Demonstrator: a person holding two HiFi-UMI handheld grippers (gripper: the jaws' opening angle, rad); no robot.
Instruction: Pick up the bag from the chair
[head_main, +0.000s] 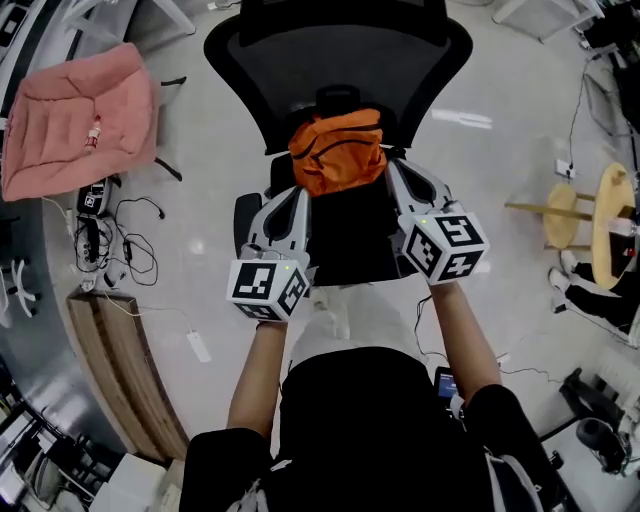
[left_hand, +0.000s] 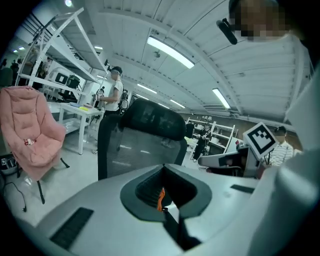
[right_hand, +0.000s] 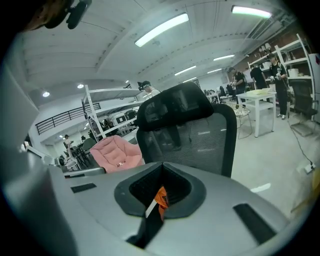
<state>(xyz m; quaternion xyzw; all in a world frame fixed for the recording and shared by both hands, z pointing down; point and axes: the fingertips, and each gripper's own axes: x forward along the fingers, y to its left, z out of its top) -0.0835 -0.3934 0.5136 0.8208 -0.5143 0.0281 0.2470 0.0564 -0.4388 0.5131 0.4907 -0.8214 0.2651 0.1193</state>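
On the chair (head_main: 340, 60), close against the mesh backrest, the orange bag (head_main: 338, 152) is flanked by both claws. The left claw (head_main: 299, 192) is set at the bag's left edge and the right claw (head_main: 393, 168) at its right edge, probably so that the soft, slumping load can be raised evenly from two sides and not dragged by one corner. Each claw is seen, in its own gripper view, closed on a thin pinch of orange fabric. Whether the bag is clear of the seat yet cannot be told. A pink chair (head_main: 75, 115) is seen well apart, at the far left.
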